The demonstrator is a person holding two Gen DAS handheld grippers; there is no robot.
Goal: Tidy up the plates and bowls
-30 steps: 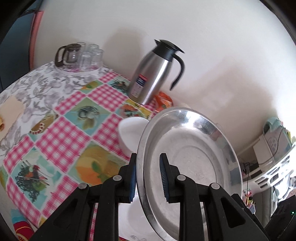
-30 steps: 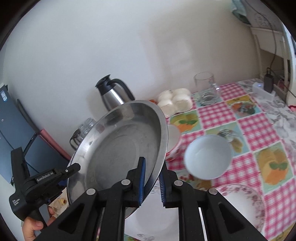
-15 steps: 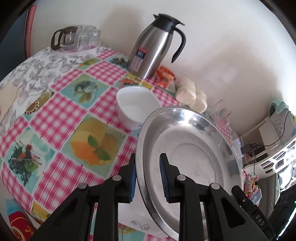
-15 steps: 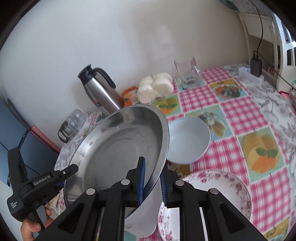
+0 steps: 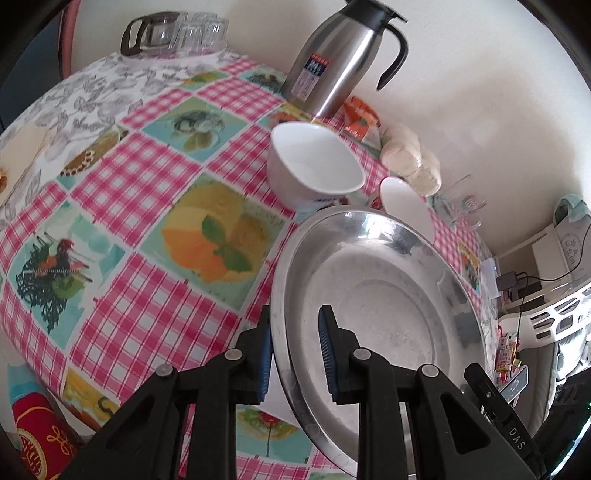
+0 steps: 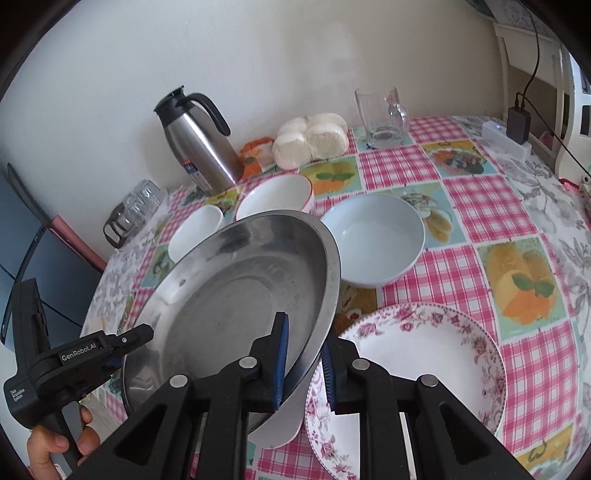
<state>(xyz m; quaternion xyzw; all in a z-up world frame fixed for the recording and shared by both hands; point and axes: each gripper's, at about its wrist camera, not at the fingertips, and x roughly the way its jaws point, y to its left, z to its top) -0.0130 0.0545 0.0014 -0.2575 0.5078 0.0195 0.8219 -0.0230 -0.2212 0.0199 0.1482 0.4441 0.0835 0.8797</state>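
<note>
Both grippers hold one large steel plate [image 5: 388, 302] [image 6: 243, 295] by opposite rims, tilted just above the table. My left gripper [image 5: 295, 350] is shut on its near rim; it also shows in the right wrist view [image 6: 122, 343]. My right gripper [image 6: 304, 365] is shut on the other rim. A plain white plate [image 6: 284, 424] lies under the steel one. A floral plate [image 6: 424, 369] lies to the right. A pale blue bowl [image 6: 373, 240], a red-rimmed white bowl [image 6: 275, 197] [image 5: 404, 206] and a small white bowl [image 6: 195, 236] [image 5: 314, 166] stand behind.
A steel thermos jug [image 5: 340, 55] [image 6: 199, 144] stands by the wall, with an orange packet [image 6: 255, 155] and bagged buns [image 6: 310, 140] beside it. A glass mug [image 6: 382, 114] is further right. A glass pot with cups [image 5: 173, 35] sits at the table's far left corner.
Both grippers have lowered the steel plate toward the table, over the white plate. The bowls and the floral plate now show more fully. The grip on both rims is unchanged.
</note>
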